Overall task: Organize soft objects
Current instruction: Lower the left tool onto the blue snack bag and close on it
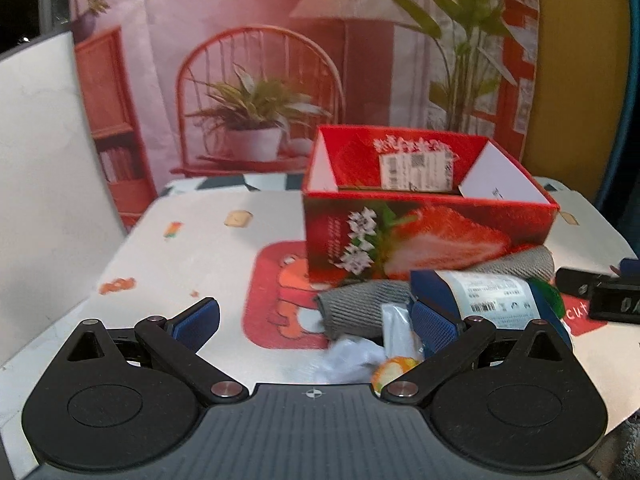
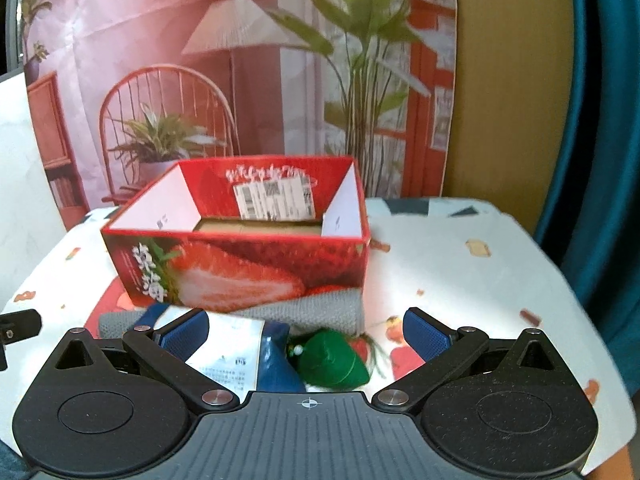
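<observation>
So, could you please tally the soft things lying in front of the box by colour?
Grey cloth: 1
Blue pouch: 1
Green plush: 1
White bag: 1
Yellow-orange toy: 1
Total: 5

Red strawberry box [image 2: 240, 268]: floor mostly hidden behind near wall; printing on inner label [image 2: 276, 200] blurred, unreadable. Grey knitted cloth [image 2: 316, 310]: far edge tucked out of sight at box base, left part covered by blue packet [image 2: 276, 364]. Blue packet: lower end hidden behind gripper body; label text too small to read. Green soft toy [image 2: 334, 362]: shape unclear, base cut off by gripper body. White and yellow item [image 1: 390, 372] in left wrist view: blurred, unidentifiable. Black device [image 1: 600, 292] cut off by right edge.
</observation>
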